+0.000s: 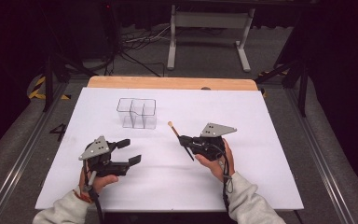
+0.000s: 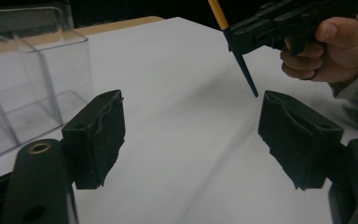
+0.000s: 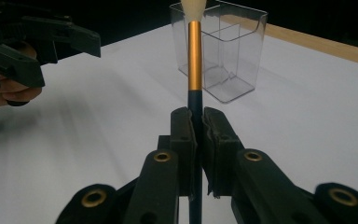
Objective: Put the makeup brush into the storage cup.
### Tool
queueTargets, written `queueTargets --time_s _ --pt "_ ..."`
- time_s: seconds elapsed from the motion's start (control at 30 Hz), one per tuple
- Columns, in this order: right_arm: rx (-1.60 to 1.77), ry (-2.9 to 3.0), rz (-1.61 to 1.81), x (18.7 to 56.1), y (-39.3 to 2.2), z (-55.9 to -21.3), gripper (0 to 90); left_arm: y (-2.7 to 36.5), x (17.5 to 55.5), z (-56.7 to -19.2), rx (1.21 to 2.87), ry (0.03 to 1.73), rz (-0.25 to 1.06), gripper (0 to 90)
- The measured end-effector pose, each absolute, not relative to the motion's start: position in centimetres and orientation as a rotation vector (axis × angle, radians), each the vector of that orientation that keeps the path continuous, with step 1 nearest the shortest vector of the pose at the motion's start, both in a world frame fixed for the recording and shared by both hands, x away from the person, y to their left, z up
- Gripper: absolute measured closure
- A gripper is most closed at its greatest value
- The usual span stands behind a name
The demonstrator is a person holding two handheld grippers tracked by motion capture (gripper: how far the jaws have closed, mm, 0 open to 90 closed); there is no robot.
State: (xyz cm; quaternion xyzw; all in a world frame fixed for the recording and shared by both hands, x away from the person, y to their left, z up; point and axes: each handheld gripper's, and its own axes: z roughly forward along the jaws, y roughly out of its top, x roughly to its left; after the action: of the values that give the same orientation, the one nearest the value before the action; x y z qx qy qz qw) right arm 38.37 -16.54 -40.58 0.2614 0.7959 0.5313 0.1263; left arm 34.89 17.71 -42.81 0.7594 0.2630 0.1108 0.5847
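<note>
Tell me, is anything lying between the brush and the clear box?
No. In the high view, only bare white table lies between the brush and the clear box.

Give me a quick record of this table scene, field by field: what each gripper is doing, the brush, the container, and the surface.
right gripper: shut on makeup brush
makeup brush: dark handle, gold ferrule, pale bristle tip toward the organizer
left gripper: open, nothing between the jaws
clear organizer: compartmented, empty, upright beyond both grippers
white sheet: covers a wooden table
</note>
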Motion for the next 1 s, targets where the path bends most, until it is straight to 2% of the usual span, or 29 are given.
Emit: queueTargets --time_s 0.53,0.77,0.87,1.0 --pt "0.652 2.283 1.677 37.0 -15.5 -40.6 83.9 11.9 36.7 -40.7 1.681 0.518 0.159 49.4" --pt "0.632 2.282 1.680 36.8 -15.2 -40.7 83.9 11.0 37.1 -40.7 1.641 0.508 0.134 63.9" --pt "0.626 2.278 1.678 36.7 -15.1 -40.7 83.9 10.5 37.1 -40.7 1.633 0.500 0.131 73.4" --pt "0.611 2.274 1.664 36.6 -15.0 -40.7 83.9 10.2 37.3 -40.9 1.639 0.509 0.116 74.0"
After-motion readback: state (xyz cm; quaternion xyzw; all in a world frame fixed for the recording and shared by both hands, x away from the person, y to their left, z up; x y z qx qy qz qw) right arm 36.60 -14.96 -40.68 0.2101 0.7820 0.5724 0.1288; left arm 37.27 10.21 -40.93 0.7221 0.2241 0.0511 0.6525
